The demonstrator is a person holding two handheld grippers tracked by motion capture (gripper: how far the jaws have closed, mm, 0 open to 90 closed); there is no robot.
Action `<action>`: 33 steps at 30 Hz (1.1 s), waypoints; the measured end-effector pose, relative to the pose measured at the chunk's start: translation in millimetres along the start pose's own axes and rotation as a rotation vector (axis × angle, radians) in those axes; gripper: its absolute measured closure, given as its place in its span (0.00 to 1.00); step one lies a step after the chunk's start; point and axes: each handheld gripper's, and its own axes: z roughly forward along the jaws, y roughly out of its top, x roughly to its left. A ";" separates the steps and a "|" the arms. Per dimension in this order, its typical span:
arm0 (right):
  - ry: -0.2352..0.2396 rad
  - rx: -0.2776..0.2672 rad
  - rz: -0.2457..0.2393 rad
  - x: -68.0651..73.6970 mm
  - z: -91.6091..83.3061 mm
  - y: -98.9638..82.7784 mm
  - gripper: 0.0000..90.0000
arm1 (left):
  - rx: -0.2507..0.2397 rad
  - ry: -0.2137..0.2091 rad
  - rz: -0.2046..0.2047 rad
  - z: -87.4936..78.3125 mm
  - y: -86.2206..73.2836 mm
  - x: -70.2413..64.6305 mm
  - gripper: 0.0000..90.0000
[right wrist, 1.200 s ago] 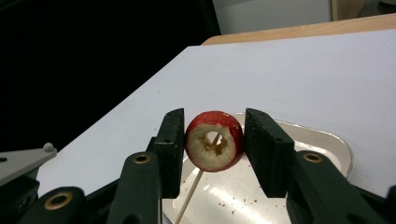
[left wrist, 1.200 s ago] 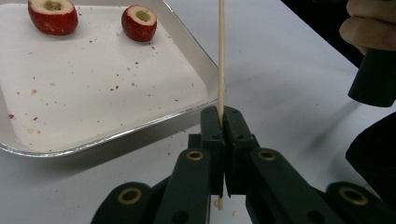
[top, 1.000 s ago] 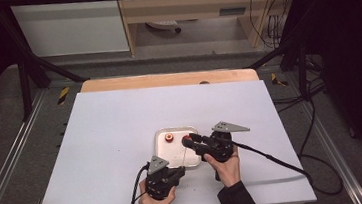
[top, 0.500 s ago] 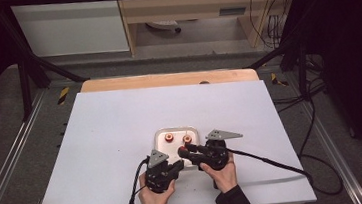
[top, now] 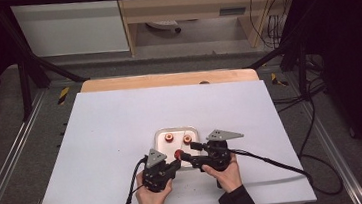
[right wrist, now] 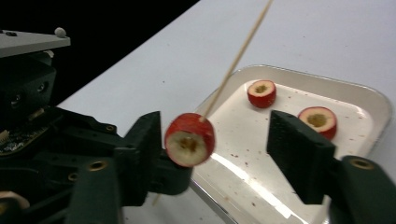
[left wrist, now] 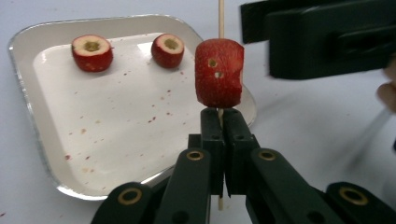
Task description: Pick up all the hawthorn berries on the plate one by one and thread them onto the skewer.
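Note:
My left gripper [left wrist: 223, 126] is shut on a thin wooden skewer [left wrist: 221, 18] that points up and away from it. A red fruit piece [left wrist: 219, 74] with a hollowed core is threaded on the skewer just above the jaws. My right gripper [right wrist: 222, 140] has just been opening; its jaws stand either side of that fruit [right wrist: 189, 140], the right pad well clear of it. In the high view both grippers meet near the tray's front edge, left gripper [top: 174, 164] and right gripper [top: 188, 151], with the fruit [top: 178, 155] between them.
A small metal tray [top: 194, 131] sits mid-table and holds two more cored red fruit pieces [top: 169, 137] [top: 187, 139]. Red specks dot the tray floor [left wrist: 116, 121]. The white tabletop [top: 120, 123] spreads wide around it, and cables trail toward the front edge.
My right gripper came left off the tray to the left gripper, uncovering a second fruit piece in the tray. Its jaws now stand wider. The left hand stayed put.

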 end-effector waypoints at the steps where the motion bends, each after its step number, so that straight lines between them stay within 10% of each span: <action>1: -0.008 0.011 -0.008 -1.2 -2.0 1.8 0.32 | 0.007 0.011 0.014 -2.4 -1.6 1.9 0.98; 17: -0.128 0.261 -0.162 -21.9 -5.6 11.3 0.07 | 0.023 0.039 0.073 -20.7 -16.0 11.7 0.98; 33: -0.197 0.352 -0.196 -33.4 5.6 29.7 0.06 | 0.010 0.021 0.101 -32.0 -22.0 15.3 0.98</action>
